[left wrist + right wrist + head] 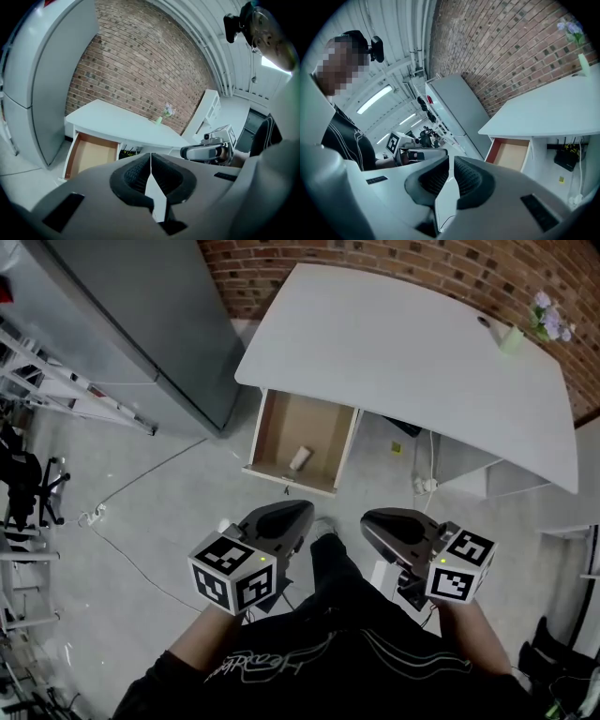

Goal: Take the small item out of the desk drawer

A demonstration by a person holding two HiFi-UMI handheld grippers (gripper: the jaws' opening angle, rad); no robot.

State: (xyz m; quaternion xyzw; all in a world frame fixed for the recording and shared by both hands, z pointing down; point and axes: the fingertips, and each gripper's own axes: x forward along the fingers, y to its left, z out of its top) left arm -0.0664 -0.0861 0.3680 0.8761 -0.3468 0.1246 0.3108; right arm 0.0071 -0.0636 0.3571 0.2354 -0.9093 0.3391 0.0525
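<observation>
The white desk has its wooden drawer pulled out, with a small pale roll-shaped item lying near the drawer's front edge. Both grippers hang over the floor, well short of the drawer. My left gripper is shut with nothing in it, as the left gripper view confirms. My right gripper is beside it, also shut and empty. The drawer shows in the left gripper view and the right gripper view, but the item is hidden in both.
A tall grey cabinet stands left of the desk against the brick wall. A small vase with flowers sits on the desk's far right. Cables run across the floor, and a power strip lies under the desk.
</observation>
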